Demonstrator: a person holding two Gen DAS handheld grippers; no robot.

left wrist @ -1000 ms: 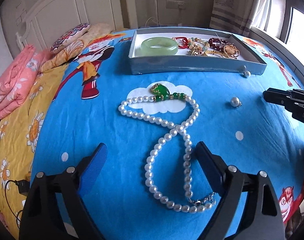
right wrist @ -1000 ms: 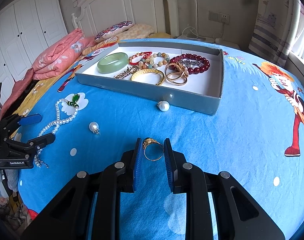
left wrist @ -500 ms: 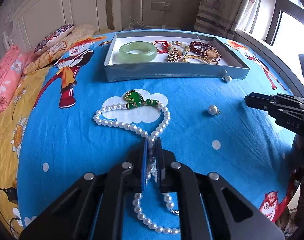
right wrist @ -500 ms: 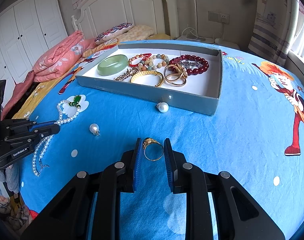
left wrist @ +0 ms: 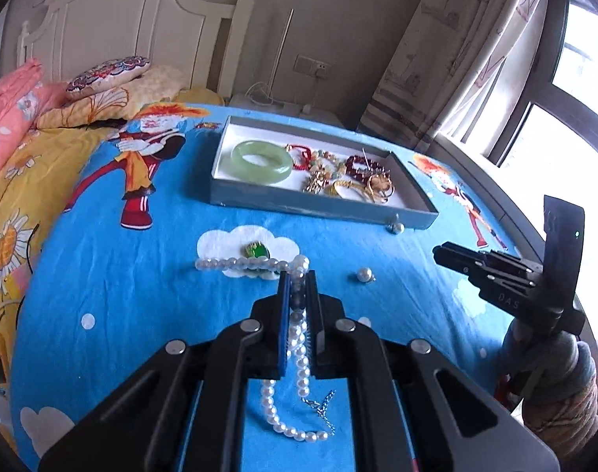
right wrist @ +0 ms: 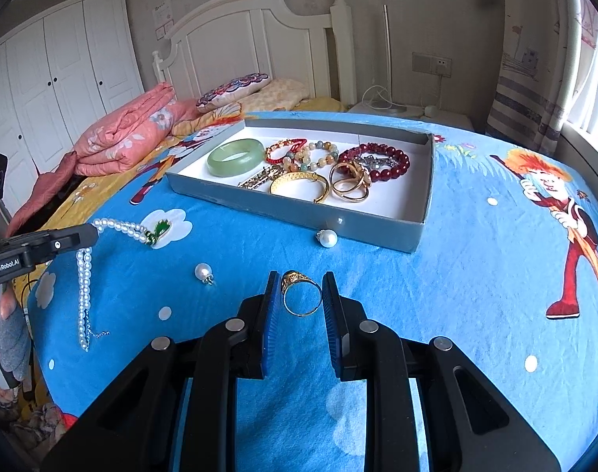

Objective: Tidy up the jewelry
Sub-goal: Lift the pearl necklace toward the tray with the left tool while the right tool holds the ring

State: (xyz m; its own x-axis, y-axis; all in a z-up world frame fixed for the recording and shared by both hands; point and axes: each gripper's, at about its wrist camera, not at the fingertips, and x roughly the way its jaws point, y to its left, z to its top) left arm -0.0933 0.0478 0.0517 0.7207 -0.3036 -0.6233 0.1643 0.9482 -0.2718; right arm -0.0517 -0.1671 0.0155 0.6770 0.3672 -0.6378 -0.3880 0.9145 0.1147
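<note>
My left gripper (left wrist: 297,283) is shut on the pearl necklace (left wrist: 299,350), lifting it so its strands hang below while the far end with the green pendant (left wrist: 255,251) trails on the blue bedsheet. In the right wrist view the necklace (right wrist: 84,275) hangs from the left gripper (right wrist: 90,234). My right gripper (right wrist: 298,295) holds a gold ring (right wrist: 301,295) between its blue pads. The grey jewelry tray (right wrist: 417,232) holds a jade bangle (right wrist: 236,157), bead bracelets and gold pieces.
Two loose pearl earrings (right wrist: 203,272) (right wrist: 327,238) lie on the sheet in front of the tray (left wrist: 318,206). A folded pink quilt (right wrist: 130,133) and a pillow (right wrist: 232,90) are at the headboard. A window and curtain are to the right.
My left gripper closed on the pearl necklace and raised it, dragging the pendant end along the sheet. My right gripper stayed still with the ring.
</note>
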